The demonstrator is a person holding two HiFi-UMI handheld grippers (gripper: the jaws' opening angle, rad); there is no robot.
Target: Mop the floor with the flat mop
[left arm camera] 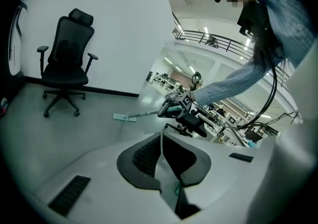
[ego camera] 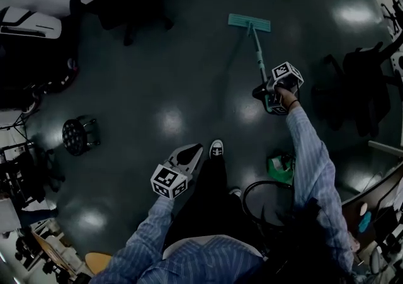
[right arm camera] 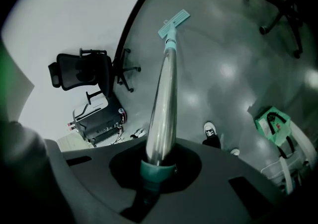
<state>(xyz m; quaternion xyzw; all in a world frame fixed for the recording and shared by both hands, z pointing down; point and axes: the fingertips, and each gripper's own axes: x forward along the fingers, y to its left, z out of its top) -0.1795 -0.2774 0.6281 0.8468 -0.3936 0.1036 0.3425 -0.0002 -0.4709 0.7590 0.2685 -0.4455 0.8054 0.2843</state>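
The flat mop's teal head [ego camera: 249,22] lies flat on the dark floor ahead of me. Its slim handle [ego camera: 258,56] slants back to my right gripper [ego camera: 264,92], which is shut on the handle's upper end. In the right gripper view the shiny handle [right arm camera: 164,104] runs out from between the jaws of the right gripper [right arm camera: 158,162] to the mop head [right arm camera: 174,23]. My left gripper [ego camera: 191,154] hangs low by my leg, shut and holding nothing. The left gripper view has the left gripper [left arm camera: 160,137] with its pads together, and the mop head [left arm camera: 124,117] lies far off.
A black office chair [left arm camera: 67,59] stands by the white wall beyond the mop. A small black stool [ego camera: 79,135] is at my left. A green bag [ego camera: 280,168] and looped cables [ego camera: 258,198] lie near my right foot. Dark chairs [ego camera: 356,87] stand at the right.
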